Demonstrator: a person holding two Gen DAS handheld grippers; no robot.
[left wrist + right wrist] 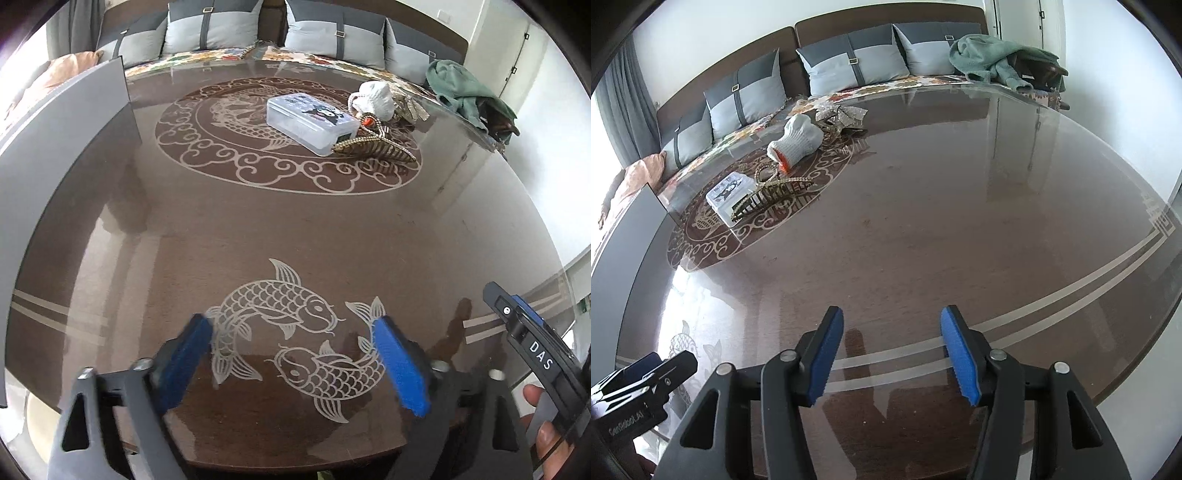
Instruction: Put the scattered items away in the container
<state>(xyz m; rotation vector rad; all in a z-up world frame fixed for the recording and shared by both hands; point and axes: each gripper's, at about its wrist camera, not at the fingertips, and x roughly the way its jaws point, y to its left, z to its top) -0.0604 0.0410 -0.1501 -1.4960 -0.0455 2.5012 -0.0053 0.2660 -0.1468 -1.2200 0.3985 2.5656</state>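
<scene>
Both grippers, left [291, 354] and right [892, 354], are hovering spread and empty at the tabletop's [960, 229] near edge; box [312, 122], clip [373, 149] and glove [375, 99] are lying far ahead, nearer the left.

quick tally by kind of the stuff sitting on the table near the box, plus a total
Plastic box: 1
White glove: 1
Gold hair claw clip: 1
Beaded loop: 1
Shiny bow-like piece, too tangled to tell whether it is more than one: 1
Total: 5
Both grippers, left and right, are open and empty.
</scene>
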